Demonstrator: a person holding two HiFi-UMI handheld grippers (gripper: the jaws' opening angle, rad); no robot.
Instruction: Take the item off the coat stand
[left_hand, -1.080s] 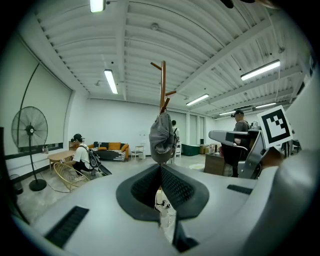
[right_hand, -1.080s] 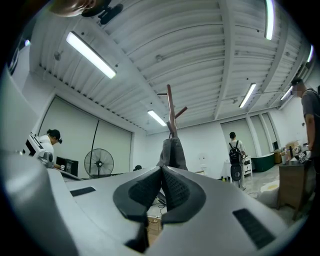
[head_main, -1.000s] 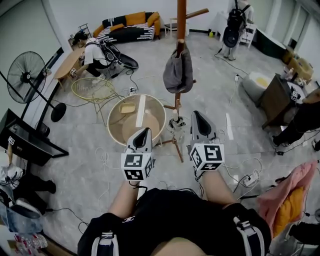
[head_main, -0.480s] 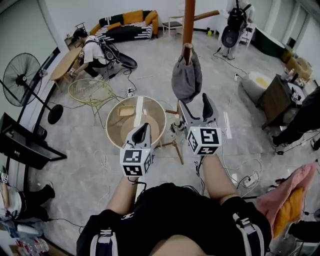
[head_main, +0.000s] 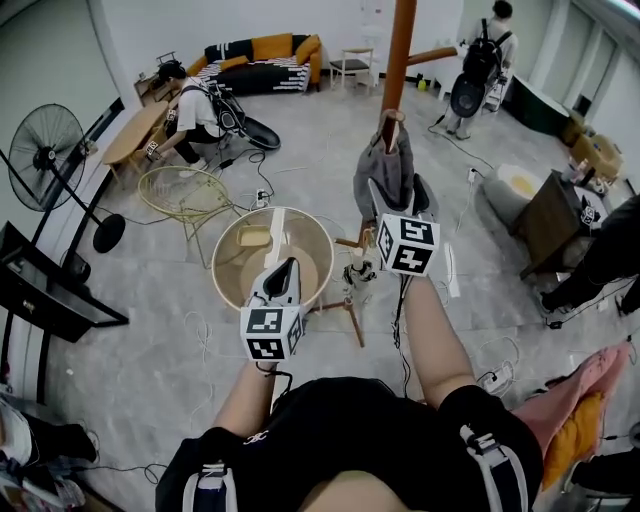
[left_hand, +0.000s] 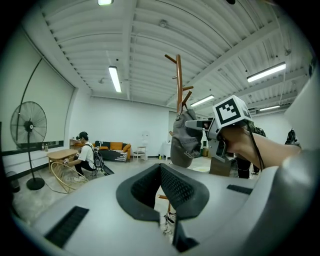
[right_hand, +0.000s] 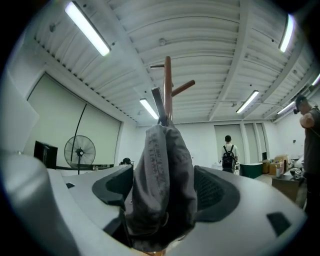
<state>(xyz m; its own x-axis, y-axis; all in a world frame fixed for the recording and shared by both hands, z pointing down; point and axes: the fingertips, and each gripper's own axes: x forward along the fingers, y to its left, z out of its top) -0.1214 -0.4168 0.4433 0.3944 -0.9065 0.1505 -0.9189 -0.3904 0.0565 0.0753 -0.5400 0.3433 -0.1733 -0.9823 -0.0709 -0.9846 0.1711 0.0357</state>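
A grey fabric item (head_main: 385, 165) hangs from a peg of the wooden coat stand (head_main: 402, 40). My right gripper (head_main: 398, 192) is raised to it, and its jaws are opening with the item between them. In the right gripper view the grey item (right_hand: 162, 185) fills the gap between the dark pads, under the stand's pole (right_hand: 168, 85). My left gripper (head_main: 285, 270) is lower and to the left, shut and holding nothing. The left gripper view shows its shut tips (left_hand: 161, 170), with the grey item (left_hand: 184, 140) and the right gripper's marker cube (left_hand: 231, 111) beyond.
A round wooden table (head_main: 300, 225) stands beside the stand's feet, with a wire chair (head_main: 185, 190) behind it. A floor fan (head_main: 45, 160) is at the left. One person crouches (head_main: 195, 105) near a sofa (head_main: 265, 55); another with a backpack (head_main: 480, 65) stands at the back right. Cables lie on the floor.
My right gripper rose from waist height to the hanging grey item and went from shut to open around it. The left gripper hardly moved.
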